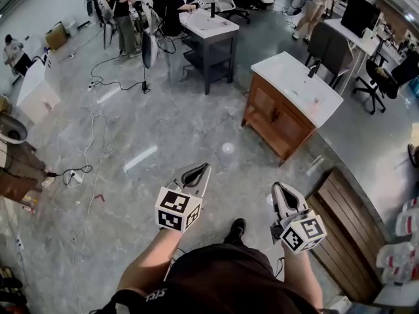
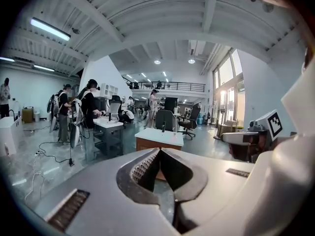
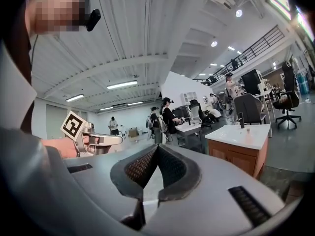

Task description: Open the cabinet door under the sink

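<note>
A large open workroom is being viewed from above a person's head, looking steeply down. The left tongs and the right tongs are being held out in front of the person's body, apart from each other, each carrying a cube with square markers. Both pairs of tongs are being shown fully closed, tip against tip, with nothing gripped between them. Both are being pointed towards the sink cabinet, a brown wooden unit that is standing on the grey marbled floor, well ahead of the tongs and touched by neither. The cabinet is being topped by a white sink surface with a dark tap at its far edge. The cabinet door is being shown on the side facing the person, lying flush with the front. A slatted wooden platform is lying on the floor just to the right of the right tongs. Farther off, a grey sink unit is being attended by several people, and loose cables are trailing across the floor at the left.
</note>
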The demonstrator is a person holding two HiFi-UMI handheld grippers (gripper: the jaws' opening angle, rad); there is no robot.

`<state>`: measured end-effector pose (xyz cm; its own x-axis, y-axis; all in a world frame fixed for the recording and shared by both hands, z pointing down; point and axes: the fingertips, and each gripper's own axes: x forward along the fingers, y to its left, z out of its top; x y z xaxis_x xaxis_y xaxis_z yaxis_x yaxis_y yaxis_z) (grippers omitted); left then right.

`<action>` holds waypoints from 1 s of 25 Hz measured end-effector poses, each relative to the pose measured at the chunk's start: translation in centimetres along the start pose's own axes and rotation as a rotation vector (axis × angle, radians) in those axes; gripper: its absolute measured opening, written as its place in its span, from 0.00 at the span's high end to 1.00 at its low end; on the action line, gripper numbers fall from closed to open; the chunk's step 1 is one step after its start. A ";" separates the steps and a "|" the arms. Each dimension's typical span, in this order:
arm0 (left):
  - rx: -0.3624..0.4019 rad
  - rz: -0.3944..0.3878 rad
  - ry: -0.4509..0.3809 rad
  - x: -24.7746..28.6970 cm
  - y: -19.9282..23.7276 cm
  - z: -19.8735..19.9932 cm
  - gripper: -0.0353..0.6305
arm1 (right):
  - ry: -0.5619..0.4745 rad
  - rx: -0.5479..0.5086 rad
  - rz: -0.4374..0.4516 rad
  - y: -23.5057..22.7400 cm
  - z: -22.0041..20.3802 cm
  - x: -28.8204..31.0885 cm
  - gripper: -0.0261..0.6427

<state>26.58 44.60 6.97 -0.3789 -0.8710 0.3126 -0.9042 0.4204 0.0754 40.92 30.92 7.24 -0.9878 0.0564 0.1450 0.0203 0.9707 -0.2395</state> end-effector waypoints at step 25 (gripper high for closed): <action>-0.020 -0.073 0.042 30.6 4.0 6.0 0.92 | 0.065 0.050 -0.014 -24.2 3.7 14.4 0.94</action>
<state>10.15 18.10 11.15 -0.3033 -0.8881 0.3453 -0.9247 0.3619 0.1186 25.69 7.41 11.61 -0.9759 0.0593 0.2100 -0.0030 0.9587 -0.2843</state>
